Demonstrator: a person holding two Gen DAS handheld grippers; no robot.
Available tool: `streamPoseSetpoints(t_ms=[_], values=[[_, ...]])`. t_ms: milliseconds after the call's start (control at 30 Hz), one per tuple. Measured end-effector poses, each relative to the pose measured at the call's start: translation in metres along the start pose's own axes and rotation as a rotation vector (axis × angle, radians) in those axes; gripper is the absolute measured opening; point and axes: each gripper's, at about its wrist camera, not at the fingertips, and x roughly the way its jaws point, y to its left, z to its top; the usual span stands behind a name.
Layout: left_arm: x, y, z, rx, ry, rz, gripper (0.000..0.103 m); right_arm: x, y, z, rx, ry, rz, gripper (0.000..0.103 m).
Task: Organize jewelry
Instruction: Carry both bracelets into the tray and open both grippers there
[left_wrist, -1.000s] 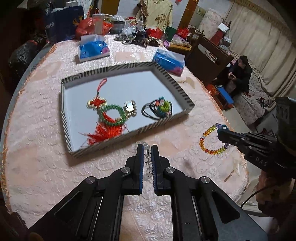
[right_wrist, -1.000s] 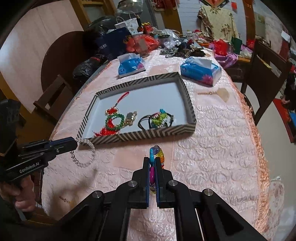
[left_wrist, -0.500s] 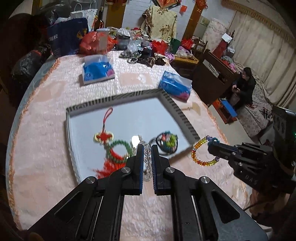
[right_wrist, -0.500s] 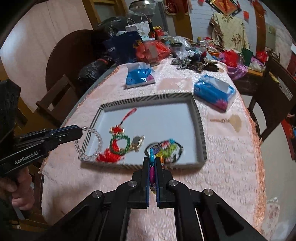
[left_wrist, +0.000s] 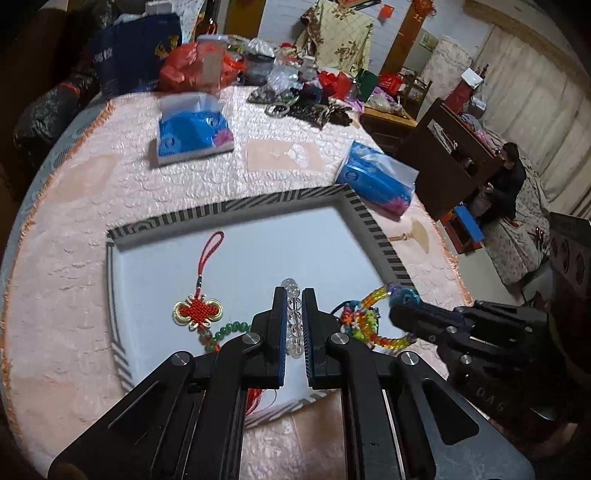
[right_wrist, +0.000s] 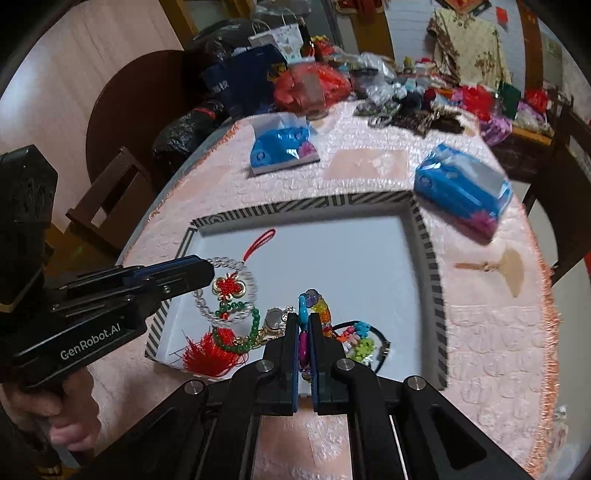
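A: Surface? Room?
B: Round table, pink embossed cloth (left_wrist: 74, 258) — striped tray (left_wrist: 369, 221) mid-frame, tissue packs beyond, clutter upper frame.
A: Jaws?
B: Left gripper (left_wrist: 293, 295) clamped on clear bead bracelet (left_wrist: 293, 314), right gripper (right_wrist: 304, 321) on coloured bead bracelet (right_wrist: 319, 304) — both over the tray.

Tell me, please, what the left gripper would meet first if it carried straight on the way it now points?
Probably the bare white floor of the striped tray. The left gripper, shut on the clear bead bracelet, points down into it, with the red knot charm off to one side. Depth is unclear.
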Motion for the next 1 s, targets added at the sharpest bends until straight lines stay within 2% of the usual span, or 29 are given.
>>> streamPoseSetpoints(t_ms=[300,700,800,833,867,900,933,967,1000], values=[[0.043,0.039,-0.019,-0.065,0.101,0.077,0.006,0.041,-0.005,0.001,0.025,0.064,0.09,0.004],[0.056,0.049,-0.039,-0.051,0.144,0.13,0.006,0.079,-0.032,-0.007,0.073,0.165,0.008,0.004],[0.056,0.048,-0.038,-0.044,0.139,0.143,0.012,0.081,-0.03,-0.007,0.057,0.168,-0.012,0.005],[0.057,0.047,-0.037,-0.037,0.138,0.155,0.021,0.08,-0.03,-0.007,0.055,0.172,-0.019,0.007],[0.058,0.047,-0.037,-0.031,0.138,0.169,0.037,0.08,-0.03,-0.007,0.056,0.172,-0.023,0.013],[0.058,0.048,-0.038,-0.031,0.138,0.181,0.044,0.078,-0.029,-0.007,0.057,0.167,-0.029,0.018],[0.058,0.05,-0.038,-0.037,0.135,0.185,0.048,0.074,-0.029,-0.007,0.055,0.152,-0.038,0.031],[0.056,0.053,-0.039,-0.047,0.131,0.186,0.049,0.071,-0.029,-0.008,0.051,0.141,-0.045,0.04],[0.055,0.055,-0.039,-0.054,0.132,0.186,0.049,0.065,-0.029,-0.008,0.045,0.122,-0.052,0.041]])
